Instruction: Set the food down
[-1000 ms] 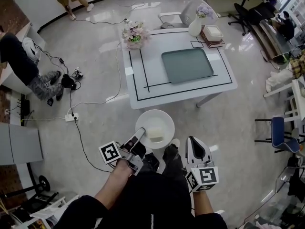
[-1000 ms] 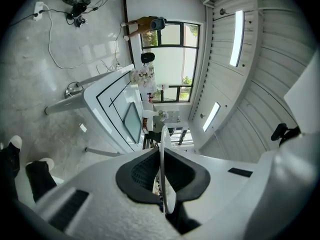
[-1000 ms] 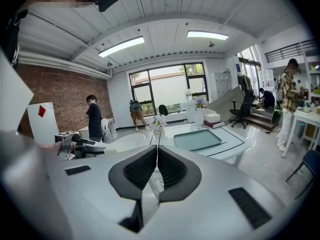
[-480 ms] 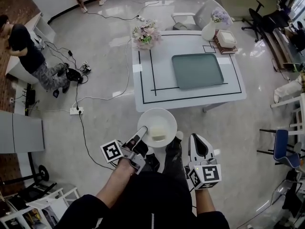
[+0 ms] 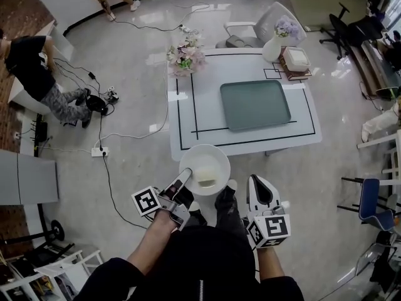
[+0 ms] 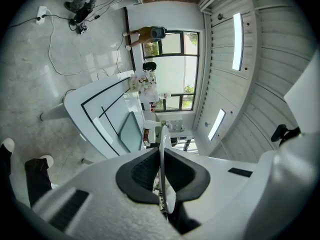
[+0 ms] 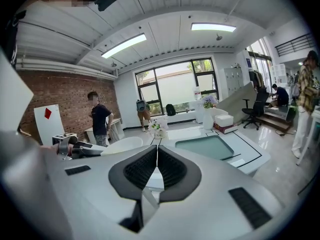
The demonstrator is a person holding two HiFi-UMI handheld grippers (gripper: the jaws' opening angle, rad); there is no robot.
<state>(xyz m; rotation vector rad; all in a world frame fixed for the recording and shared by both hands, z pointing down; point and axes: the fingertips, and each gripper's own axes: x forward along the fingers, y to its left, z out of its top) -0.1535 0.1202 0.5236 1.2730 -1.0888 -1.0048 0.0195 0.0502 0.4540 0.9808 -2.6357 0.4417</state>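
A white plate [image 5: 212,157] carrying a pale block of food [image 5: 205,176] hangs level in front of me, just over the near edge of the white table [image 5: 188,130]. My left gripper [image 5: 187,174] is shut on the plate's near-left rim. In the left gripper view the plate's rim [image 6: 163,149] runs edge-on between the black pads. My right gripper [image 5: 259,187] hangs to the right of the plate, apart from it, shut and holding nothing. The right gripper view has the plate [image 7: 122,145] at the left and its own gripper [image 7: 157,154] with pads touching.
On the table lie a green tray [image 5: 255,104], a flower bunch [image 5: 186,58], a vase [image 5: 272,46] and a white box on books [image 5: 296,59]. Cables and a power strip [image 5: 100,150] lie on the floor at left, office chairs [image 5: 369,193] at right. People stand at the far left.
The table has come closer in the head view, and the plate now overlaps its near edge. Both grippers have kept their hold and spacing.
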